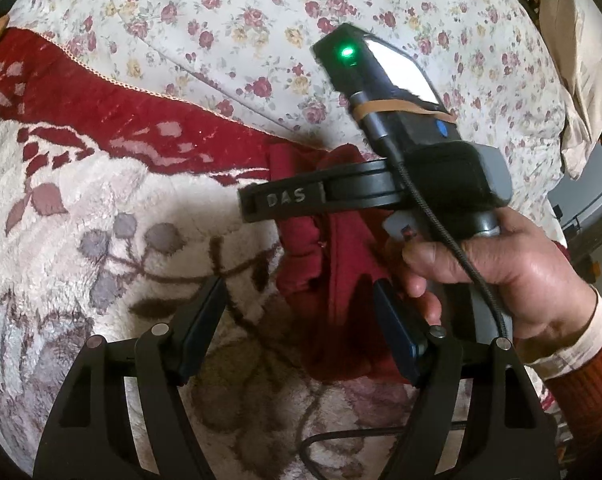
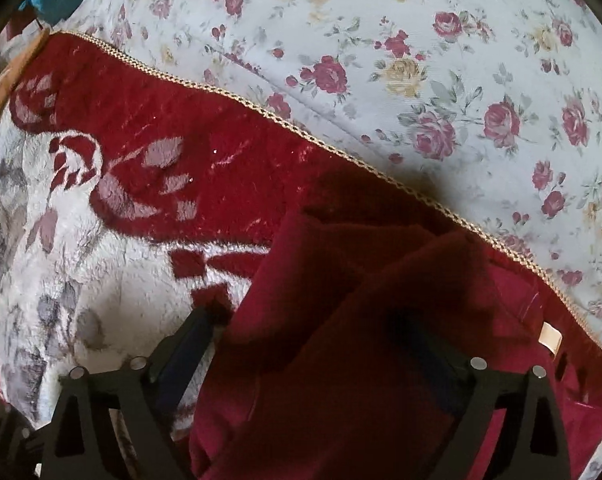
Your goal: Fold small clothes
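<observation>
Dark red garment [image 2: 341, 320] lies crumpled on the plush blanket [image 1: 101, 208], near the blanket's red border beside the flowered sheet [image 1: 261, 20]. Left gripper [image 1: 301, 320] jaws wide, nothing held, at the garment's edge. Right gripper [image 2: 313, 344] jaws wide over the garment, pads not pressing it.

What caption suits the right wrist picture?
Open right gripper poised over a dark red garment lying on a plush floral blanket.
</observation>
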Demonstrator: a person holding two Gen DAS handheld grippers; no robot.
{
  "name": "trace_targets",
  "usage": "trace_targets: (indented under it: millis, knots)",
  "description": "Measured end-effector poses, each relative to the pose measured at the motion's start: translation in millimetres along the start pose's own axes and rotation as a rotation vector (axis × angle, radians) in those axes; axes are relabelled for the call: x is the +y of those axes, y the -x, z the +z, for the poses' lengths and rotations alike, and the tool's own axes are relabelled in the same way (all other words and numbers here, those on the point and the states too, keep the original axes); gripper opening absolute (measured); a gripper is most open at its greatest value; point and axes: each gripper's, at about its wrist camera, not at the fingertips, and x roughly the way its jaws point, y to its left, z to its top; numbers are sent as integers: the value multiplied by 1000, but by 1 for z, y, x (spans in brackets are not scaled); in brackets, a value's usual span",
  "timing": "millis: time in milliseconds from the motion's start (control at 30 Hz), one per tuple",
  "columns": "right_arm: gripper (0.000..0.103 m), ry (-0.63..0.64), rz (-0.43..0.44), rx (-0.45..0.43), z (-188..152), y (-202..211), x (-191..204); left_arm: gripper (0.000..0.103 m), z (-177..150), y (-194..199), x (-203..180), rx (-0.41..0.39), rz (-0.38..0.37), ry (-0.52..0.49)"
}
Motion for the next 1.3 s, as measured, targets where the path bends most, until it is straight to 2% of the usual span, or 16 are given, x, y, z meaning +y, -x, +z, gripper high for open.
trace_targets:
  millis: [100, 333, 433, 533, 633, 733, 900, 1000, 1067, 1100, 1133, 1300]
  knots:
    - [74, -23, -8, -36, -5, 6, -7, 75, 1, -1, 1, -1, 2, 6]
    - [42, -36, 80, -95, -23, 26, -21, 75, 5, -6, 0, -12, -14, 18]
    - [33, -74, 133, -114, -28, 37, -31, 75, 7, -6, -9, -27, -80, -6]
    - [29, -113, 183, -123, -30, 44, -45, 75, 6, -8, -22, -34, -143, -53]
    - [27, -158, 235, -129, -29, 47, -54, 75, 5, -16, -31, -24, -116, -90]
    - [26, -189, 276, -133, -34, 52, -61, 75, 6, -27, -31, 0, -79, -79]
    - [26, -180, 278, -131, -40, 57, -64, 75, 9, -34, -26, -10, -107, -18]
    - [26, -202, 288, -114, -40, 54, -67, 62, 9, -35, -27, -11, -108, -24]
    - [36, -231, 296, -96, -37, 50, -70, 54, 9, -37, -26, -10, -109, -21]
    - [51, -243, 294, -92, -35, 49, -72, 53, 9, -37, -24, -8, -110, -13]
    - [59, -251, 288, -93, -33, 48, -72, 53, 9, -38, -24, -7, -113, -9]
    - [60, -209, 258, -49, -18, 37, -57, 53, 7, -35, -24, -3, -107, -20]
